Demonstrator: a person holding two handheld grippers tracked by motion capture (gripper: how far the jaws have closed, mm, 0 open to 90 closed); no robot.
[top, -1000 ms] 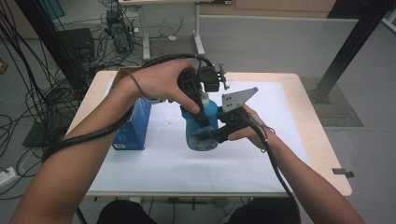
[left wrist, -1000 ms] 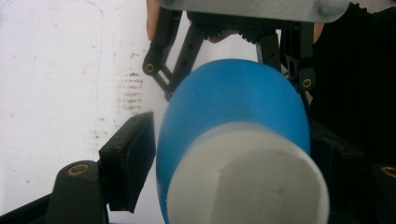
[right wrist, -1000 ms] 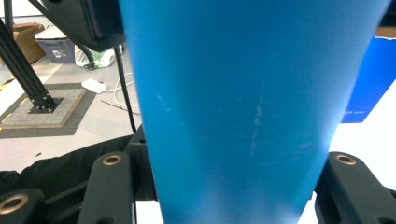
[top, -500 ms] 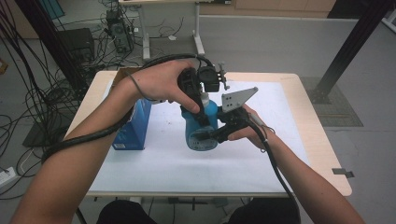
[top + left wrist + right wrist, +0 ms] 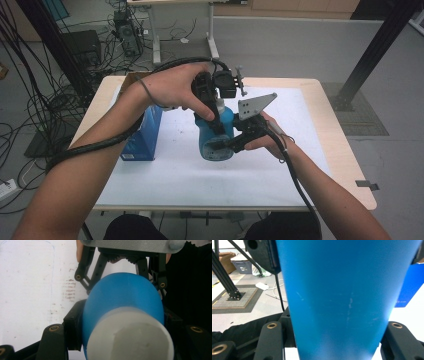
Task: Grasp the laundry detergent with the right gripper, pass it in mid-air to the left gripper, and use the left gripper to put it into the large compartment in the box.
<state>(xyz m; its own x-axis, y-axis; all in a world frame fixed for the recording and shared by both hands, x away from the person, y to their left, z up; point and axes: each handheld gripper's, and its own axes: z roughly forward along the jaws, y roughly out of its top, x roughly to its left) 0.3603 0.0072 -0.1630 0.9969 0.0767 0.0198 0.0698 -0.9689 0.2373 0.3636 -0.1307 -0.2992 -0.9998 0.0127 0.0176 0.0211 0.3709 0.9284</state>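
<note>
White sheeting covers the wooden table [image 5: 320, 100], which stands on a grey floor strewn with cables, and both hands work at its middle.

Coming from above, the left gripper [image 5: 216, 116] has just closed its jaws on the top of a blue bottle [image 5: 216, 142]. In the left gripper view its black jaws press on either side of the bottle's blue shoulder just under the white cap [image 5: 130, 337], so the grip sits around the neck.

From the person's right, the right gripper [image 5: 232, 145] reaches in level and is clamped on the lower body of the bottle; its own view looks straight at the blue wall [image 5: 342, 297], with a jaw tight against each side. A grey three-cornered plate rides on top of this gripper.

Between the two grips the bottle stands upright at the centre of the sheet; whether its base touches the sheet cannot be told.

Just to the left of the bottle, under the left forearm, a blue box [image 5: 145, 137] stands on the table.
</note>
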